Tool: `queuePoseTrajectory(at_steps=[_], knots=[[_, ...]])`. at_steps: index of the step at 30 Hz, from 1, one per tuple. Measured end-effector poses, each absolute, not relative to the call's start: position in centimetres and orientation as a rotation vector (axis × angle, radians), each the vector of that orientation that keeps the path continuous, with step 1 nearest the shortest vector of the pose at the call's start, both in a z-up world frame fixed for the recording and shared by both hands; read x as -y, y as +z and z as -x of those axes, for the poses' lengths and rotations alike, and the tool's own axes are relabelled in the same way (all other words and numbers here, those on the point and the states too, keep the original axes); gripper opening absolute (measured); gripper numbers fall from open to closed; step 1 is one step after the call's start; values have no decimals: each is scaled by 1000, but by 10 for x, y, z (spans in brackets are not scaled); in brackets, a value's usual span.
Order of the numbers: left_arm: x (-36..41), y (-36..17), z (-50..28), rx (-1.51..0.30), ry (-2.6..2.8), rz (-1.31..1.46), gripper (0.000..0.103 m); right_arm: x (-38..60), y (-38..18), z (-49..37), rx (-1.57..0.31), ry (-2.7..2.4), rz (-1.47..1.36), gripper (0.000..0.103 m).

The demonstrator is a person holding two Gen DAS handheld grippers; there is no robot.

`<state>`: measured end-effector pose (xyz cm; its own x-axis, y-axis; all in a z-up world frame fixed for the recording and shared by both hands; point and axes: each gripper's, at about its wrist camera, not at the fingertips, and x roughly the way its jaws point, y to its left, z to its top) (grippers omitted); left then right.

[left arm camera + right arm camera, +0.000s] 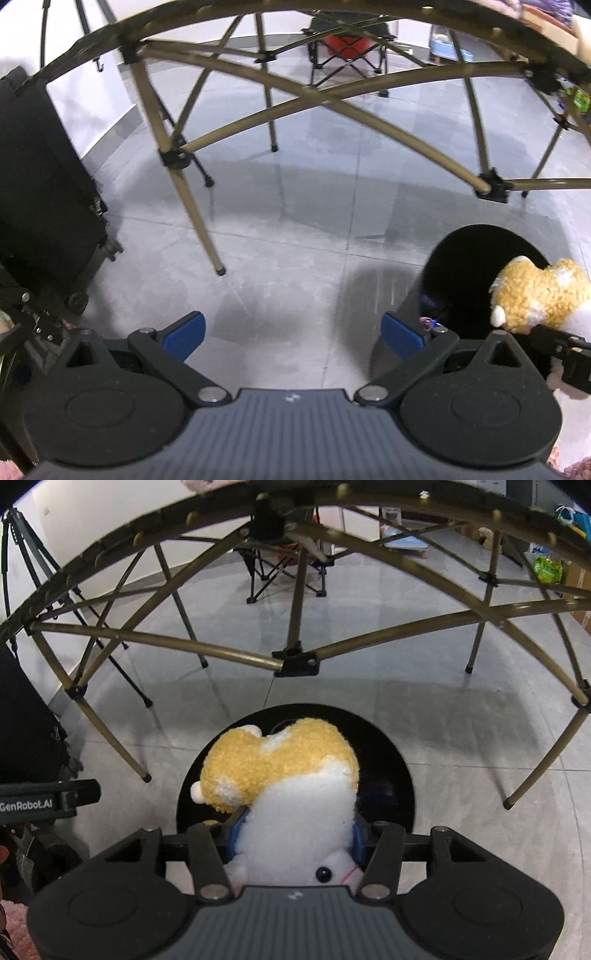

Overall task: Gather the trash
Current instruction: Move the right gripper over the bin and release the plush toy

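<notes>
The right claw point(295, 834) clamps a plush toy point(280, 771) above a black bin point(391, 775); the left claw point(293, 332) gapes, holding nothing. An off-centre drop could catch the rim.

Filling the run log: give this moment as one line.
right gripper: shut on plush toy | toy over black bin | left gripper: open, empty

Plush toy point(535, 295) cut off at right edge, black bin point(388, 760) interior dark, contents indistinct, rim partly hidden behind toy
</notes>
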<state>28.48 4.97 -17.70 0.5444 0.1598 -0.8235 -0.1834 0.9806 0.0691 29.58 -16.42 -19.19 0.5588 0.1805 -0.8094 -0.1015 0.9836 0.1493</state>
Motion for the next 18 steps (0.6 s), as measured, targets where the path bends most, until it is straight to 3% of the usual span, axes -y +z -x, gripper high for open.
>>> queuePoseTrajectory(at_steps=[18], knots=[[-66,-187,-281,-983,221,32,103,142,-231,-329,-1089,133,-64,52]])
